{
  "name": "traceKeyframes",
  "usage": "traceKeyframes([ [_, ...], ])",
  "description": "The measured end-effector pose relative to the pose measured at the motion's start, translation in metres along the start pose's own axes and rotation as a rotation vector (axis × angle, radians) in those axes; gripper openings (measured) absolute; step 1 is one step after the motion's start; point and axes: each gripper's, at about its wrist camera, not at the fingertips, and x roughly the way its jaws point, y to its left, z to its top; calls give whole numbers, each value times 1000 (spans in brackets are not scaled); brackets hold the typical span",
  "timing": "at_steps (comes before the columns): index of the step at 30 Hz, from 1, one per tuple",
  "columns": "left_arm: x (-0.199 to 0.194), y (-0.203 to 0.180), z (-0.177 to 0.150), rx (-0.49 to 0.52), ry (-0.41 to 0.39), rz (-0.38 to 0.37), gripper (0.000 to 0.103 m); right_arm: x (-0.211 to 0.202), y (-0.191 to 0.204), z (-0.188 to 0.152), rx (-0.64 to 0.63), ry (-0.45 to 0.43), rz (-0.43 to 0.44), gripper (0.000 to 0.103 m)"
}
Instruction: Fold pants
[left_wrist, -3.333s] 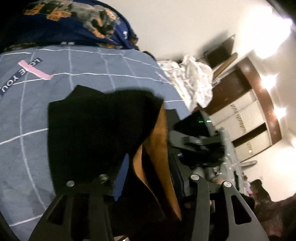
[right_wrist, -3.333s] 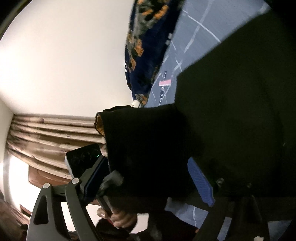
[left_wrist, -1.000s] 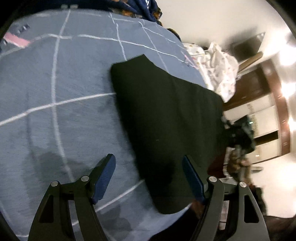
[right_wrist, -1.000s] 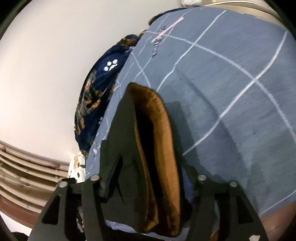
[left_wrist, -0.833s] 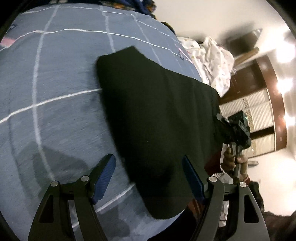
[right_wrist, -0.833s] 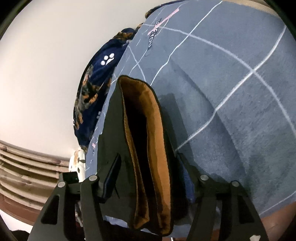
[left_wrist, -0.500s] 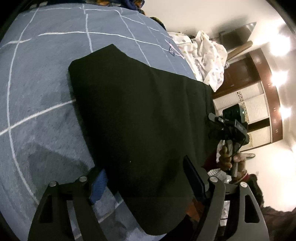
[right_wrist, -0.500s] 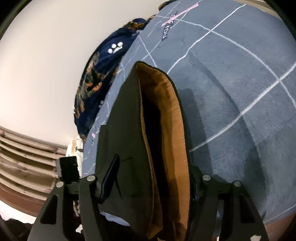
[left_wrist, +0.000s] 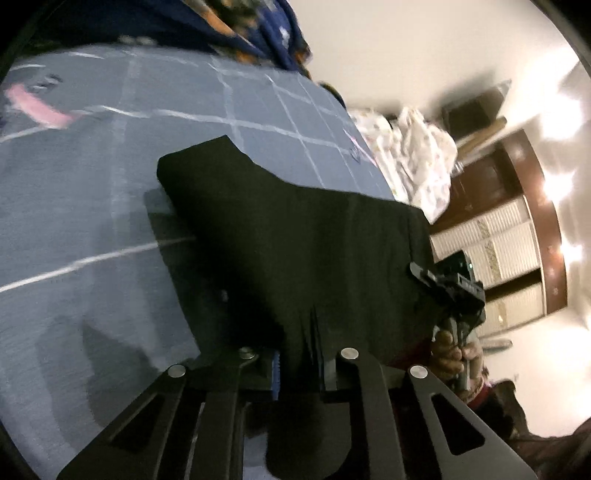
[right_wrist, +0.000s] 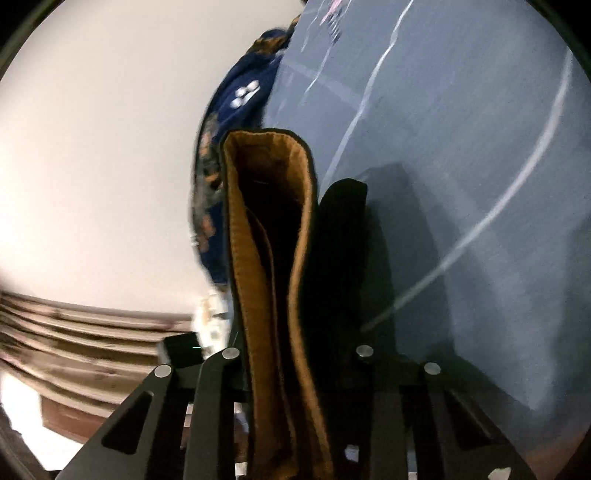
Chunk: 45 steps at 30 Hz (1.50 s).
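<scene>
Between the left gripper's (left_wrist: 295, 369) arms, at the bottom of the left view: jaws pressed together on the near edge of the pants (left_wrist: 295, 240), black cloth bunched and creased right at the pinch. Same story at the bottom of the right view: right gripper (right_wrist: 295, 369) closing on the other end, thick layered cloth between its jaws, pads hidden behind the fabric, so contact judged likely but not plain. Just beyond those jaws, several stacked layers on edge, brown lining (right_wrist: 258, 258) facing out, a black flap beside it toward the bed. Further out in the left view, pants spread as a compact black slab, near edge raised off the blue bedcover (left_wrist: 92, 203), far corner resting on or just over the white grid lines, shadow underneath. Right gripper (left_wrist: 448, 291) visible there too, at the slab's right end, a hand (left_wrist: 450, 350) wrapped round its handle. Judged well along: legs already doubled into a thick bundle, no loose leg trailing. Left to do, by the look of it: carry the gripped edge over toward the far edge for one more fold, lay flat, let go. Beyond the bed: patterned blanket (left_wrist: 240, 26), white laundry heap (left_wrist: 413, 155), dark wardrobe (left_wrist: 517, 221).
</scene>
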Motion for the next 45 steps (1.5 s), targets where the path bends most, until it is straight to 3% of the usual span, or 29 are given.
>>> traceKeyframes([
  [4, -63, 37, -15, -70, -97, 63, 14, 73, 21, -21, -13, 129, 57, 26],
  [7, -112, 75, -34, -130, -181, 159, 14, 132, 32, -36, -27, 227, 68, 25],
  [10, -140, 108, -54, -187, -227, 250, 14, 180, 44, -48, -111, 302, -2, 25],
  [12, -145, 121, -64, -204, -242, 283, 14, 188, 49, -49, -158, 301, -42, 33],
  [16, -142, 119, -71, -156, -258, 338, 17, 160, 47, -42, -143, 220, -78, 41],
  [19, -143, 113, -72, -120, -256, 383, 28, 114, 49, -38, -123, 111, -73, 44],
  [22, -157, 112, -79, -126, -312, 373, 32, 81, 66, -57, -145, 104, -24, 44],
  [23, -162, 111, -82, -127, -335, 373, 39, 77, 69, -67, -136, 121, -2, 44],
  [27, -176, 113, -88, -173, -410, 329, 45, 86, 64, -100, -78, 199, -13, 44],
  [33, -173, 106, -92, -144, -397, 349, 50, 99, 46, -102, 3, 189, -19, 44],
  [35, -168, 103, -94, -134, -387, 355, 56, 100, 48, -100, -15, 183, -32, 44],
  [38, -161, 102, -97, -139, -375, 337, 56, 109, 51, -95, -18, 173, -50, 44],
  [40, -156, 103, -98, -145, -352, 334, 57, 115, 57, -96, -59, 161, -84, 35],
  [41, -154, 102, -99, -142, -344, 342, 57, 119, 63, -97, -89, 162, -108, 13],
  [45, -155, 94, -99, -116, -347, 355, 57, 112, 98, -110, -194, 134, -80, 14],
])
